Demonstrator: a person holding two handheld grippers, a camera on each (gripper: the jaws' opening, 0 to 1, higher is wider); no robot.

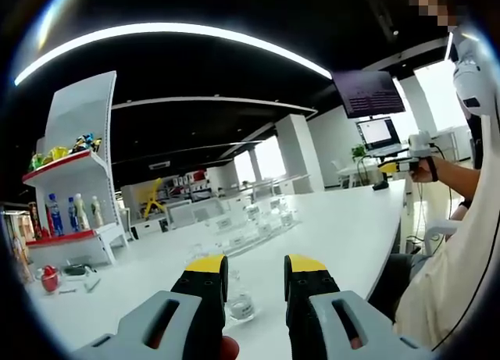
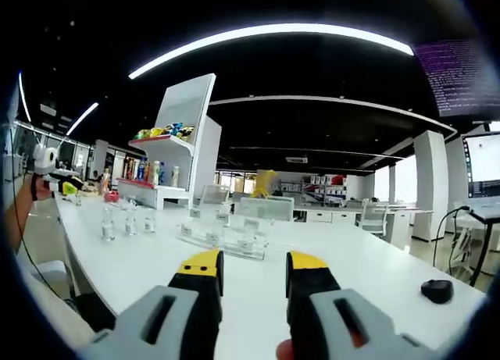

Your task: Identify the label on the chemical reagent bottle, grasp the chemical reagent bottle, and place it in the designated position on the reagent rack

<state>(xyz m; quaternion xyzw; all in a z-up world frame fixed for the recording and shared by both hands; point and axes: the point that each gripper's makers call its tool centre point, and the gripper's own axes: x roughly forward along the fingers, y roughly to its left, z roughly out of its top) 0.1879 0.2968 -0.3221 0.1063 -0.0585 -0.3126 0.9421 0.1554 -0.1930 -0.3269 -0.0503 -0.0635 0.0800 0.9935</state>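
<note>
A small clear reagent bottle (image 1: pixel 240 305) stands on the white table (image 1: pixel 344 235), seen in the gap between the jaws of my left gripper (image 1: pixel 256 276), nearer the left jaw. That gripper is open and holds nothing. Farther along lies a clear acrylic reagent rack (image 1: pixel 251 226) with small bottles in it. My right gripper (image 2: pixel 254 272) is open and empty above the table, and the same rack (image 2: pixel 223 239) lies ahead of it. Three small clear bottles (image 2: pixel 129 223) stand to the rack's left. In the left gripper view, a hand holds the right gripper (image 1: pixel 406 158) at the far right.
A white shelf unit (image 1: pixel 74 180) with drink bottles stands at the table's far end, with a red object (image 1: pixel 49 278) near it. A black mouse (image 2: pixel 437 290) lies at the right. A laptop (image 1: pixel 379 133) and a monitor (image 1: pixel 367 93) sit beyond. A person's torso (image 1: pixel 457 266) is close on the right.
</note>
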